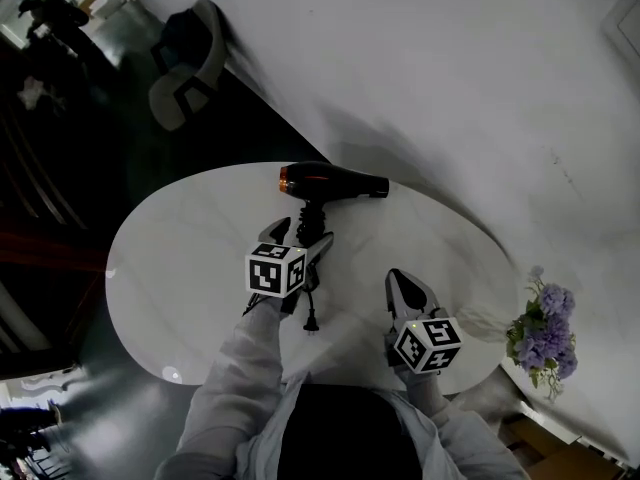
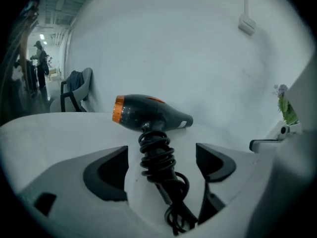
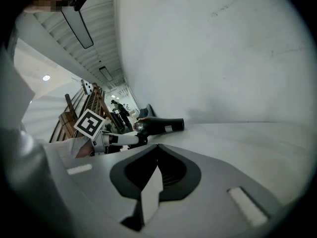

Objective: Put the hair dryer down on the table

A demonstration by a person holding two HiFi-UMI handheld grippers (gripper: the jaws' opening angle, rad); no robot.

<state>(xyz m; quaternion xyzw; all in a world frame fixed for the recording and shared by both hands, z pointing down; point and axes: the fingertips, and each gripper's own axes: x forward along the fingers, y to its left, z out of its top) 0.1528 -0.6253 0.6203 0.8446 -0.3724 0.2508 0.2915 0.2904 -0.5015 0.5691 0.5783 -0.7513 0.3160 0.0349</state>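
We find the hair dryer [image 1: 335,182] lying on its side on the white oval table [image 1: 180,258], toward the far edge, with nothing lifting it. So we judge the put-down itself to be done. What matters now is how it lies from the left gripper [image 1: 300,236]. In the head view its barrel runs across from 9 o'clock, where the orange rear end is, to 3 o'clock, where the nozzle points. Its handle [image 2: 157,155] comes straight back toward us at 6 o'clock, wrapped in coils of its black cord [image 1: 311,308]. That handle lies right between the left gripper's jaws, and the barrel sits at 12 o'clock just beyond their tips. In the left gripper view the jaws stand wide apart, with a clear strip of table showing on either side of the handle. The pads press on nothing, so the grip is released. The left gripper is plainly the nearer one. The right gripper [image 1: 404,286] rests on the table at about 4 o'clock from the dryer, well apart from it, with its jaws closed together on nothing. We reckon the coming move is a straight pull-back toward 6 o'clock, along the handle's own axis. The loose cord trailing under the gripper could snag and drag the dryer with it.
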